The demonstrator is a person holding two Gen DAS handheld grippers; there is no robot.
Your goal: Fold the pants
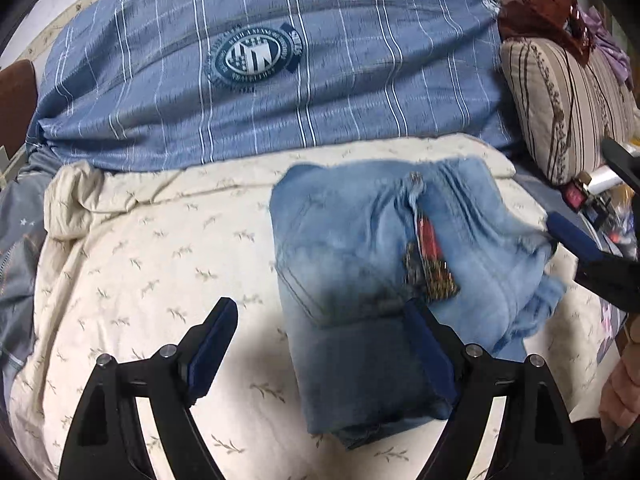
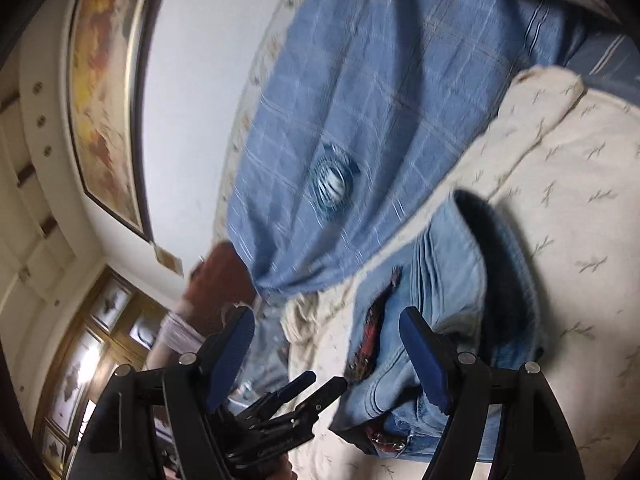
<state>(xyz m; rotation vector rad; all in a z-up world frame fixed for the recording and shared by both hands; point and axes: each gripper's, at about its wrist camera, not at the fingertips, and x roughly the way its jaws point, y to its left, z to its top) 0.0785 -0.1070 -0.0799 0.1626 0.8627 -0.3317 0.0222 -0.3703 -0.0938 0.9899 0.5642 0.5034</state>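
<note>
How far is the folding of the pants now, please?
Mostly done: the jeans lie as a compact folded bundle on the cream bedspread. Nothing is in hand: the left gripper and right gripper are both open and hold no cloth. Left: perhaps tidying the loose edge on the bundle's right side.

The pants (image 1: 360, 256) are light blue denim, folded into a compact, roughly rectangular bundle that lies flat on the cream sheet (image 1: 160, 264) of the bed, just in front of the blue striped duvet (image 1: 240, 92). The near end of the bundle is a darker, shaded fold, while the far right corner spreads looser, with a frayed hem sticking out at the edge. On top, near the middle, a zipper runs beside a seam, and below it sits a red and dark patterned patch (image 1: 430, 256), also visible from the right wrist view (image 2: 370, 340).
</note>
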